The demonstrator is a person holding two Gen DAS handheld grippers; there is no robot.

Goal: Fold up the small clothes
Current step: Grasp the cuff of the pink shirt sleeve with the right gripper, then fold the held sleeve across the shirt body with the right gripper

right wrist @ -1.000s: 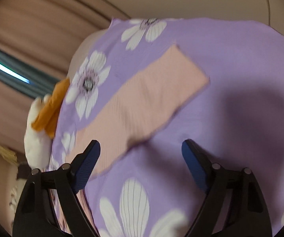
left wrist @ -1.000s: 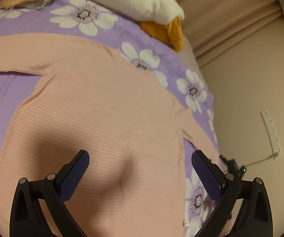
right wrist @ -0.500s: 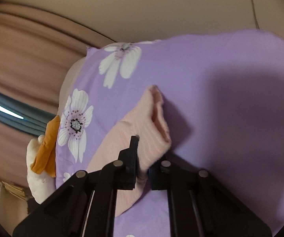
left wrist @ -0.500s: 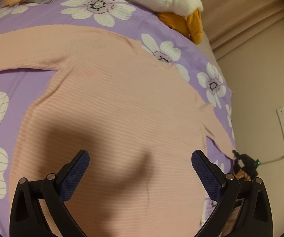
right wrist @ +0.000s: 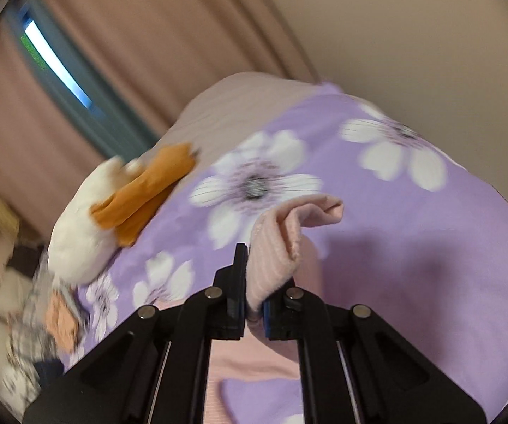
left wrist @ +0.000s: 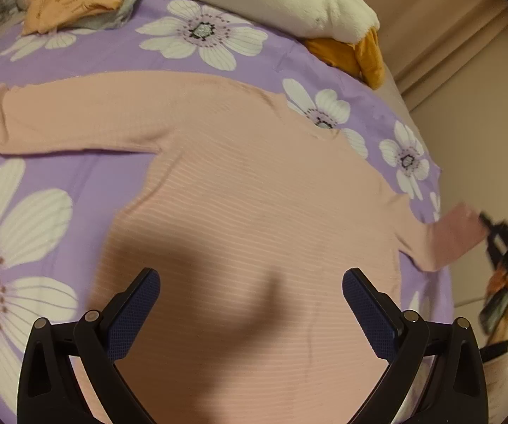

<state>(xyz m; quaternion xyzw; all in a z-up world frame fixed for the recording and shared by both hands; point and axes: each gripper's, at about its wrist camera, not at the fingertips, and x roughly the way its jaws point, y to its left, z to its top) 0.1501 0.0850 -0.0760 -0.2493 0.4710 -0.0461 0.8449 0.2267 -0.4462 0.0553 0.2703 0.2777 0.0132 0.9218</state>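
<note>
Since the earlier frame, right gripper has clamped and lifted the sleeve cuff. Left gripper hovers released over the pink sweater, spread at frame centre on the bedspread. Soft, light, limp knit; grasp edges.

We cannot see the sweater's bottom edge, and the right hand-held gripper looks blurry.
</note>
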